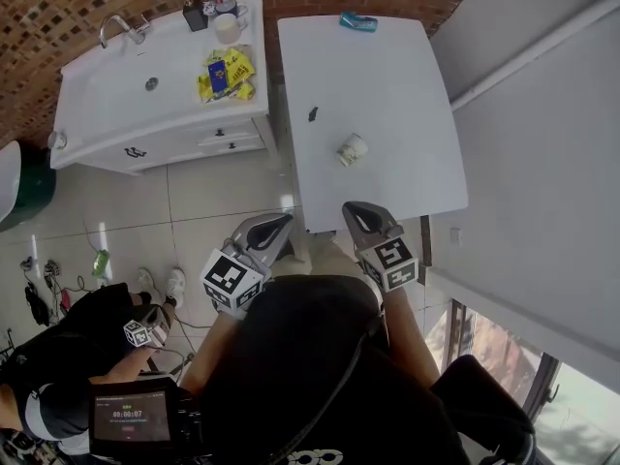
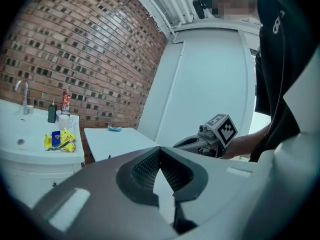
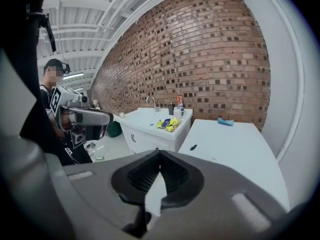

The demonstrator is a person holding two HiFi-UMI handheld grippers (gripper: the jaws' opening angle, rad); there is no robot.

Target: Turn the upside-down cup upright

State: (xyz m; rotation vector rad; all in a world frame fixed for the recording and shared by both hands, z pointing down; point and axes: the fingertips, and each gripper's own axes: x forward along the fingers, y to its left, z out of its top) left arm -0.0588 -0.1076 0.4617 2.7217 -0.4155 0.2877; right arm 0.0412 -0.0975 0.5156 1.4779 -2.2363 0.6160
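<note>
A small pale paper cup (image 1: 352,149) rests on the white table (image 1: 387,76), near its middle, its mouth tilted towards the table's near edge. My left gripper (image 1: 280,223) is shut and empty, held off the table's near left corner, over the floor. At the table's near edge, below the cup, is my right gripper (image 1: 355,208), also shut with nothing in it. In the left gripper view the jaws (image 2: 160,149) meet at their tips, and the right gripper (image 2: 212,134) shows beyond them. The right gripper view shows its jaws (image 3: 160,152) closed over the table (image 3: 235,144); the cup is hidden there.
A small dark scrap (image 1: 313,114) and a blue packet (image 1: 358,21) lie on the table. Left of it stands a white sink cabinet (image 1: 116,95) with yellow packets (image 1: 227,73), a mug (image 1: 228,27) and bottles. A person (image 1: 87,356) crouches at the lower left. A white wall (image 1: 542,163) borders the right.
</note>
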